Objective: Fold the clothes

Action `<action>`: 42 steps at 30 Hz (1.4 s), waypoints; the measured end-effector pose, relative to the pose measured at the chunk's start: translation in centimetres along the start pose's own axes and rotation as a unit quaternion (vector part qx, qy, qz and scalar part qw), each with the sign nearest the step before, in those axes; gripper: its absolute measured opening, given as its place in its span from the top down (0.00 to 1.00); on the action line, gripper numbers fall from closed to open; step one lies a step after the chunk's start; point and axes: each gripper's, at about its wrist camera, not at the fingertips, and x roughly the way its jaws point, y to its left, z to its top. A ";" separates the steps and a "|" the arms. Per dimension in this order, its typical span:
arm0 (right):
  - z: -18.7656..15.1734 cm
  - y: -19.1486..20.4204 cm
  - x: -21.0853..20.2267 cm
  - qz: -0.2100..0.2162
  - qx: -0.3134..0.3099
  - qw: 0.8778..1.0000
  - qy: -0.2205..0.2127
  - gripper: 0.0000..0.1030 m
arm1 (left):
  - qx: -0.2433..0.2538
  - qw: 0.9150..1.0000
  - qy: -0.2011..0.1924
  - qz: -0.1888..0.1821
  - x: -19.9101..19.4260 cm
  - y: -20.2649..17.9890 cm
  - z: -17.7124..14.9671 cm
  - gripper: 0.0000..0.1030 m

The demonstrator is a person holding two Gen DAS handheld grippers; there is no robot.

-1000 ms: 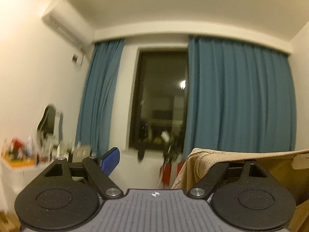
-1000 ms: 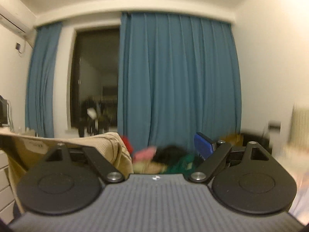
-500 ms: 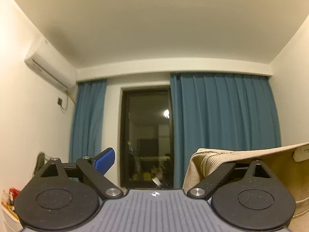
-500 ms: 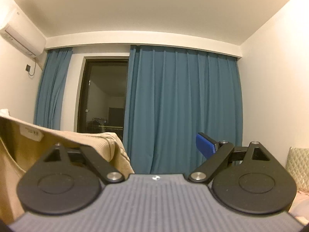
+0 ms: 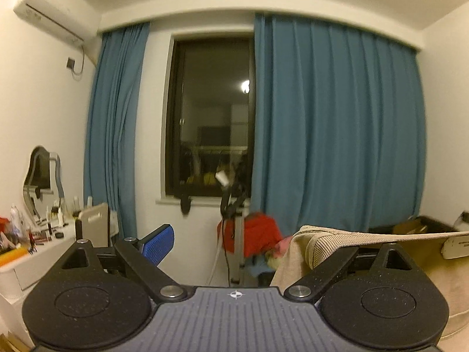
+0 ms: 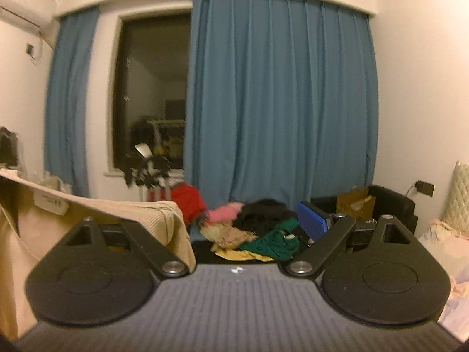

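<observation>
A beige ribbed garment (image 5: 366, 252) with a white label hangs stretched between my two grippers. In the left wrist view it drapes over the right finger and hides it, while the blue left fingertip pad (image 5: 158, 243) stands bare and far from it. My left gripper (image 5: 234, 243) is open. In the right wrist view the same garment (image 6: 140, 217) covers the left finger, and the blue right fingertip pad (image 6: 312, 224) is bare. My right gripper (image 6: 243, 223) is open as well.
A pile of loose clothes (image 6: 258, 234) lies below the blue curtain (image 6: 278, 102). A red garment (image 5: 258, 234) hangs by a metal stand (image 5: 234, 234). A dressing table (image 5: 44, 246) stands left. A dark armchair (image 6: 392, 205) and pink bedding (image 6: 439, 249) sit right.
Both grippers tipped up toward the ceiling half a second ago and have come back down to room level, with the beige garment still hanging on them.
</observation>
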 end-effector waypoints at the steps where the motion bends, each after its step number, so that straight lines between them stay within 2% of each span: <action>1: -0.7 0.1 2.6 -0.007 0.002 1.000 0.005 0.13 | -0.001 1.000 0.006 0.004 2.3 -0.4 -1.0 0.08; 4: -3.6 0.6 10.9 -0.030 0.004 0.999 0.020 0.13 | -0.004 1.000 0.022 0.020 11.0 -2.3 -5.0 0.07; 7: -8.9 0.5 19.5 -0.053 0.003 0.997 0.051 0.13 | 0.005 0.998 0.055 0.027 20.6 -4.4 -10.4 0.07; 10: -15.6 -0.2 28.4 -0.053 0.004 0.991 0.120 0.13 | 0.035 0.993 0.113 0.023 28.7 -6.1 -17.8 0.07; 12: -20.3 -0.5 33.4 -0.046 -0.001 0.984 0.175 0.13 | 0.068 0.984 0.163 0.014 33.5 -7.1 -22.7 0.08; 15: -27.0 -0.2 40.0 -0.030 -0.030 0.965 0.259 0.13 | 0.146 0.964 0.224 0.011 38.6 -8.9 -28.9 0.09; 18: -31.3 0.5 43.7 -0.016 -0.076 0.940 0.333 0.13 | 0.220 0.935 0.277 -0.003 42.2 -10.2 -33.3 0.10; 20: -33.0 1.3 45.5 0.015 -0.119 0.914 0.387 0.13 | 0.268 0.910 0.316 -0.019 43.8 -11.4 -35.3 0.10; 21: -33.3 1.7 45.7 0.020 -0.147 0.908 0.393 0.13 | 0.293 0.895 0.336 -0.025 44.1 -12.1 -36.3 0.11; 22: -33.6 2.0 45.6 0.022 -0.175 0.903 0.392 0.13 | 0.306 0.883 0.353 -0.034 44.4 -12.7 -37.0 0.10; 23: -33.5 2.4 45.5 0.030 -0.193 0.898 0.395 0.13 | 0.309 0.875 0.369 -0.047 44.6 -13.0 -37.4 0.10; 24: -33.4 2.6 45.6 0.049 -0.185 0.892 0.409 0.13 | 0.311 0.867 0.385 -0.059 44.8 -13.3 -37.8 0.10; 25: -33.1 2.5 45.7 0.074 -0.158 0.887 0.428 0.13 | 0.303 0.867 0.391 -0.064 44.8 -13.4 -37.7 0.09; 26: -32.7 2.2 45.6 0.093 -0.126 0.887 0.435 0.13 | 0.280 0.877 0.386 -0.066 44.5 -13.1 -37.3 0.03; 28: -31.6 1.7 44.6 0.108 -0.062 0.899 0.419 0.13 | 0.217 0.894 0.382 -0.088 43.6 -11.9 -36.0 0.00; 30: -30.9 0.8 42.6 0.118 0.007 0.910 0.398 0.13 | 0.160 0.907 0.374 -0.107 42.7 -10.9 -35.2 0.00; 33: -30.1 -0.7 39.5 0.094 0.076 0.930 0.347 0.13 | 0.112 0.932 0.326 -0.115 39.7 -9.5 -33.4 0.00; 35: -29.6 -1.4 36.7 0.073 0.092 0.943 0.311 0.13 | 0.093 0.945 0.292 -0.113 36.1 -8.7 -31.7 0.00; 39: -29.1 -0.9 28.5 0.062 0.076 0.967 0.236 0.13 | 0.059 0.967 0.233 -0.088 27.9 -6.0 -29.0 0.00; 42: -29.3 -0.8 21.6 0.073 0.094 0.972 0.201 0.13 | 0.085 0.985 0.147 -0.020 20.3 -3.9 -29.1 0.00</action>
